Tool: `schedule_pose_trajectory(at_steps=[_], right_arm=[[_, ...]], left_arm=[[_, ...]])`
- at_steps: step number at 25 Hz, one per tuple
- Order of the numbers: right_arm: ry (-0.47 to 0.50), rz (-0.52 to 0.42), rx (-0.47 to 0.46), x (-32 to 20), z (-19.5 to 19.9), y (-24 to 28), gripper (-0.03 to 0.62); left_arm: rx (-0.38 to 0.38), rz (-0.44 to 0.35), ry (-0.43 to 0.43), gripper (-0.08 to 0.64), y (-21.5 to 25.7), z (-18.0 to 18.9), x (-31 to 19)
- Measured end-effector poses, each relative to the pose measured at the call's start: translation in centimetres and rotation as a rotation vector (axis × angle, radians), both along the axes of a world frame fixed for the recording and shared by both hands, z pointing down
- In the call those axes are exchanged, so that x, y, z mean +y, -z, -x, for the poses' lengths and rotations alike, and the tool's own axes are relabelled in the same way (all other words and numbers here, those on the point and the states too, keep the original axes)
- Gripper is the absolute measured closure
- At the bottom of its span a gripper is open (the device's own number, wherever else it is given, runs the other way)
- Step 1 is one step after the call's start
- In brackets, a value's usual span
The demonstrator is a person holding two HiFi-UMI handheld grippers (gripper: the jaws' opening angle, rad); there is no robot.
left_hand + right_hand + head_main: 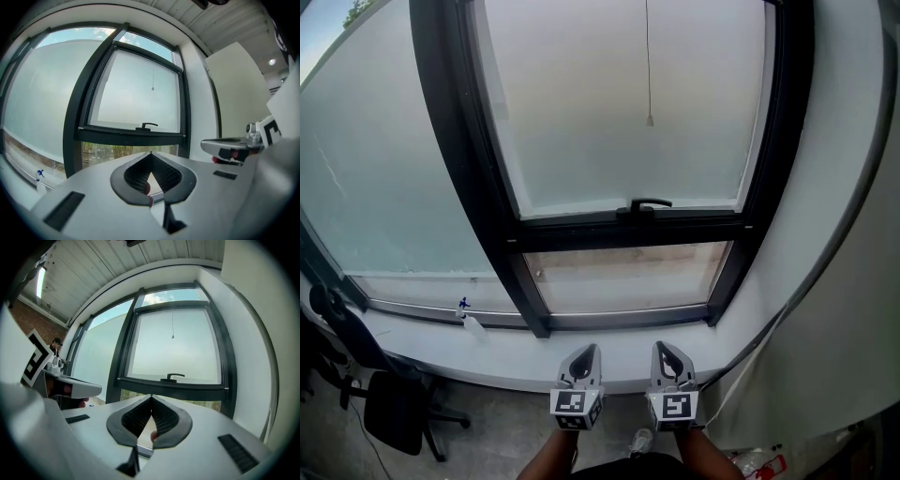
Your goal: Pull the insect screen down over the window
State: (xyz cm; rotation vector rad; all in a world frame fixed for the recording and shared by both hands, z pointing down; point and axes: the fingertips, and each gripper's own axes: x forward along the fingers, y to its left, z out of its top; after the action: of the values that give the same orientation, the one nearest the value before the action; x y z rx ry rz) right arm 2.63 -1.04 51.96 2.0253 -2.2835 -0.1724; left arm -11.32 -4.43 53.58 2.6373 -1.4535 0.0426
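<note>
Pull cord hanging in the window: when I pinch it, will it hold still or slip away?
The pull cord looks thin and limp and hangs free, so it will probably swing aside at a touch. Its small end bead likely works as a stop to pull against, while the bare string above may slip through a grip.

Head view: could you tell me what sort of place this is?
Probably an office: a large dark-framed window, a black swivel chair, and a spray bottle on the white sill.
</note>
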Motion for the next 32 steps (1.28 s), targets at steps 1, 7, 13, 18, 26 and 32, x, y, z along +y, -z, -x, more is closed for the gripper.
schedule_pose_trajectory(at_steps=[1, 7, 13, 18, 26, 32], right_arm=[[0.0, 0.005, 0.002, -0.9, -0.6, 0.1, 0.589], [0.006, 0.023, -0.035, -4.6, -3.9, 0.1, 0.589], [0.038, 0.025, -0.031, -8.2, -5.9, 0.0, 0.589], [0.087, 0.036, -0.021, -10.6, -6.3, 0.3, 0.589], [0.075, 0.021, -0.02, -13.6, -6.6, 1.6, 0.589], [0.098, 0.021, -0.013, -18.0, -5.9, 2.2, 0.589]], left_arm=[[0.01, -0.005, -0.006, 0.56, 0.1, -0.6, -1.0], [-0.018, -0.007, 0.017, 0.56, 0.4, -3.2, -5.1], [-0.017, -0.035, 0.083, 0.56, 2.0, -4.1, -8.0], [-0.063, -0.094, 0.077, 0.56, 3.1, -5.1, -10.2], [-0.126, -0.161, 0.103, 0.56, 4.9, -5.7, -13.6], [-0.094, -0.173, 0.074, 0.56, 5.3, -6.1, -16.9]])
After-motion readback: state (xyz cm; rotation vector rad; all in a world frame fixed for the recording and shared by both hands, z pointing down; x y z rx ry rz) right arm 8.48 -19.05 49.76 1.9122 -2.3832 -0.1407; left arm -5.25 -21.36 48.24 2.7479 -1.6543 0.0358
